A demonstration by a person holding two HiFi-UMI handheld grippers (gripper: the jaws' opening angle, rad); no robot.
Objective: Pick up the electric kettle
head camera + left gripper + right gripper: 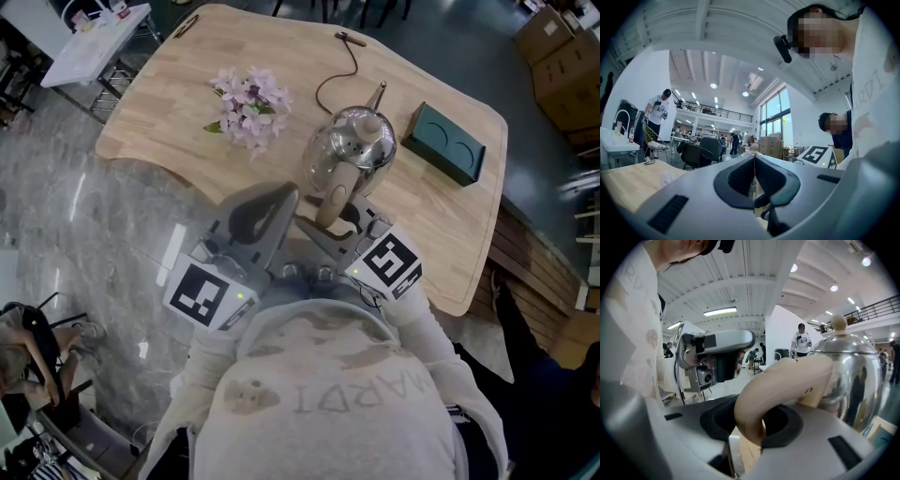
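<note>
Head view: one wooden counter (169,103) carries one bunch of pink flowers (248,105), one dark green box (444,142) with two circles pressed into its top, and one thin dark cord (336,80). One steel electric kettle (352,141) shows over the counter's near half, between the flowers and the box; whether its base touches the wood cannot be told. Two hand-held grippers show, each with one black-and-white marker cube: the right hand-held gripper (339,217) grasps the kettle's beige handle (336,199), and the left hand-held gripper (272,202) sits just beside it. The sweatshirt print shows the letters "ARDI" upside down. Left gripper view: the left hand-held gripper (754,176) is clenched, its two dark pads pressed together with nothing between them. Right gripper view: the right hand-held gripper (752,420) is clamped on the handle (783,380), the kettle (853,376) upright with one round lid knob (839,323)
</note>
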